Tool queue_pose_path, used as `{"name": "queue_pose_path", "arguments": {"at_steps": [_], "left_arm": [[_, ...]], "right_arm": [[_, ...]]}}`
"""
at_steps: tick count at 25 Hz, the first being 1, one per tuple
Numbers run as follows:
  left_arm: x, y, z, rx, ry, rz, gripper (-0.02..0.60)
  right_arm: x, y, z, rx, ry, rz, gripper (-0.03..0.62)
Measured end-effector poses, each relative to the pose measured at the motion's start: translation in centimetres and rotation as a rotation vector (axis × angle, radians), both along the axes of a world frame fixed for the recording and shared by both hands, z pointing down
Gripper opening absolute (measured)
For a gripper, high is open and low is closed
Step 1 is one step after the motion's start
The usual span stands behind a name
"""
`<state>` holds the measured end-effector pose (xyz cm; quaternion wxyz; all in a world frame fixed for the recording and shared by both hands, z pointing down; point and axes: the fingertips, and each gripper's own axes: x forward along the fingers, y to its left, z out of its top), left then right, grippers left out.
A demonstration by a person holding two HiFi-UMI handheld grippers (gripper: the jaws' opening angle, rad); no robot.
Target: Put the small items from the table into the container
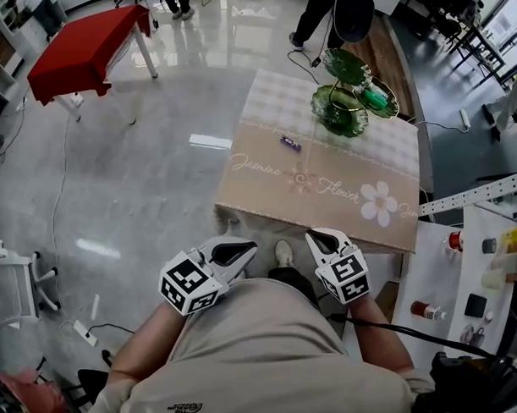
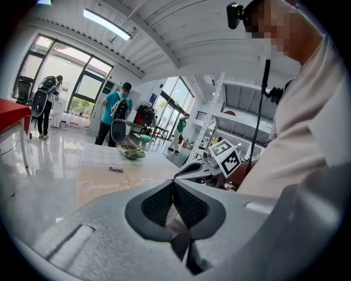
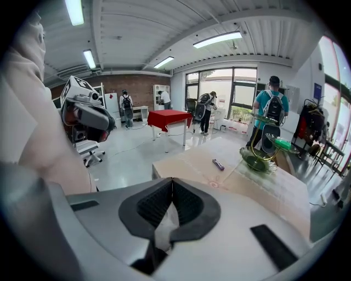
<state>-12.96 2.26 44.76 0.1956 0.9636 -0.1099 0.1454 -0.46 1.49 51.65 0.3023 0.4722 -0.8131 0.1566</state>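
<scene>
A small purple item [image 1: 290, 143] lies on the beige flowered tablecloth [image 1: 325, 186], toward the far side of the table. Behind it stands a green glass tiered dish [image 1: 348, 97] with a green object on its right plate. My left gripper [image 1: 250, 245] and right gripper [image 1: 315, 237] are held close to my body, short of the table's near edge, both shut with nothing between the pads. The left gripper view shows the purple item [image 2: 115, 169] and dish [image 2: 131, 152] far ahead of my left gripper [image 2: 173, 182]. The right gripper view shows the item [image 3: 218, 164] and dish [image 3: 258, 159] beyond my right gripper [image 3: 171, 180].
A red-covered table [image 1: 88, 46] stands at the far left on the glossy floor. A white side bench [image 1: 443, 271] with bottles and small parts is at my right, beside a metal rail [image 1: 474, 194]. People stand beyond the table. A power strip [image 1: 83, 333] lies on the floor.
</scene>
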Motion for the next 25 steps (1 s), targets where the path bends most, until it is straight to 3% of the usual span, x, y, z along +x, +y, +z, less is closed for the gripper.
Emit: {"name": "queue_pose_path", "arguments": {"at_steps": [13,18,25], "left_arm": [[3.1,-4.9,0.0,-0.051,-0.007,-0.168,0.009],[4.0,-6.8,0.3,-0.069,-0.029,-0.269,0.009],[4.6,-8.3,0.5,-0.084,-0.064,-0.410,0.009]], "right_arm": [[5.0,-9.5,2.7,0.002,0.039,-0.130,0.023],[7.7,-15.5,6.2,-0.020,0.078,-0.170,0.098],[8.5,-23.5,10.8,-0.040,0.131,-0.267,0.123]]}}
